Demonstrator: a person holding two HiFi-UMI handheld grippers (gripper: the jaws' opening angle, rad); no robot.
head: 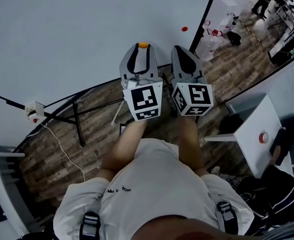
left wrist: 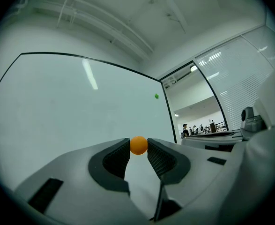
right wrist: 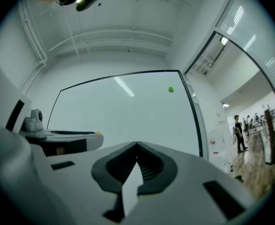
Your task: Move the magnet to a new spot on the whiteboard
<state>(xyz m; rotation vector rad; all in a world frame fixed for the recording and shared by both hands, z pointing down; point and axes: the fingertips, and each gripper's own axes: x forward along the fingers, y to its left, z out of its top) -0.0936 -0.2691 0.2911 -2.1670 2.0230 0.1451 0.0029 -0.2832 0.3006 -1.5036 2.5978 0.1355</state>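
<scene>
Closest to me, my white shirt [head: 152, 184] is filling the near edge of the head view, and both forearms are reaching away toward the whiteboard [head: 76, 29], which is spreading across the far left of the scene. Side by side in front of it, my two grippers are pointing at its surface. My left gripper [head: 142, 49] is pinching the orange magnet [left wrist: 138, 145] between its very tips, jaws standing fairly wide on either side of it, while my right gripper [right wrist: 136, 146] is hanging clenched and empty just to the right. Whether the magnet is touching the board or sitting just off it, I cannot tell. I am judging it light, hard and smooth, a rounded thing likely to squirt out of a shallow pinch, so I am wanting the pads square across its widest part. Another small magnet [head: 185, 29] is sitting farther right on the board.
</scene>
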